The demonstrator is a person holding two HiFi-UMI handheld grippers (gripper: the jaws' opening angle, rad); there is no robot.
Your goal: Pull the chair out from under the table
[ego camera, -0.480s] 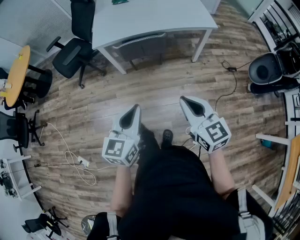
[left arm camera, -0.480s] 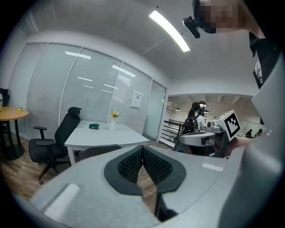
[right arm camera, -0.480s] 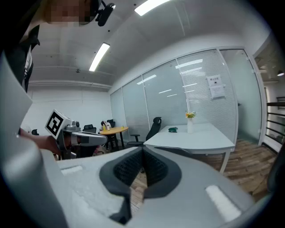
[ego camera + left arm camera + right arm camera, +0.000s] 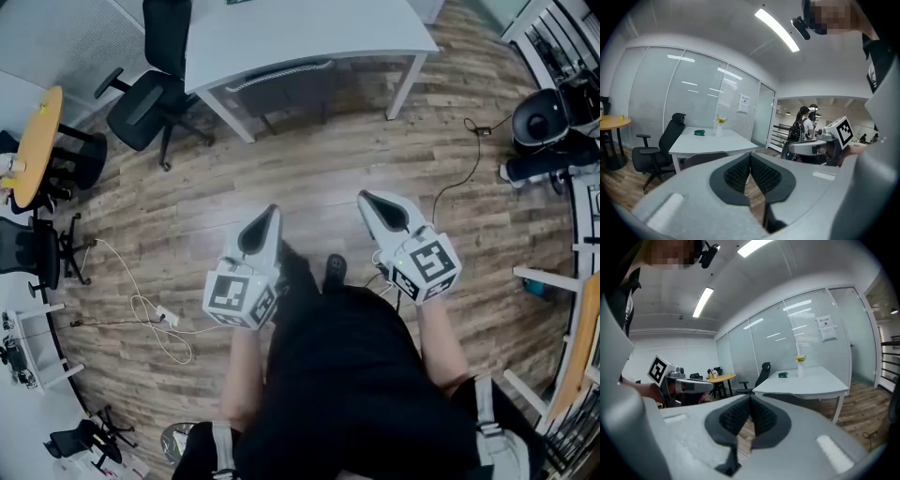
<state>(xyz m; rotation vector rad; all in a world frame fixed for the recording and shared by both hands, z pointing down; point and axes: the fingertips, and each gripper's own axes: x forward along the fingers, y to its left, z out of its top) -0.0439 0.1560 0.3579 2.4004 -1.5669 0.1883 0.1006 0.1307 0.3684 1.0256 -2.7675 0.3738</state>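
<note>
Round wooden table [image 4: 36, 141]: far to the left of the left jaws, by the wall, with small items near its edge.
Black office chair [image 4: 141, 108]: ahead and to the left of the left jaws, standing free at the left end of the white table.
White floor cable [image 4: 141, 309]: loops across the wood floor just left of the left gripper.
Left gripper [image 4: 270, 217]: jaws fully together, dark ribbed pads touching, nothing between them. It points ahead toward the white table, tilted slightly down.
Shoe [image 4: 333, 274]: on the floor between the two grippers, behind both sets of jaws.
Task chair [image 4: 281, 82]: a dark mesh-backed chair pushed in under the white table. It is straight ahead, roughly midway between the two pairs of jaws and well apart from both. Only its back shows below the tabletop.
White table [image 4: 309, 33]: ahead of both pairs of jaws, across open wood floor.
Green object [image 4: 699, 132]: on the tabletop, ahead and to the left of the left jaws; too small to tell what it is.
Vase of flowers [image 4: 719, 127]: on the tabletop, just right of the green object.
Right gripper [image 4: 367, 202]: jaws closed tight, pads meeting, holding nothing. It is level with the left gripper and aimed the same way.
Black cable [image 4: 464, 159]: trails over the floor to the right of the right jaws.
Dark round device [image 4: 542, 120]: far right of the right jaws, beside shelving; what kind it is cannot be told.
</note>
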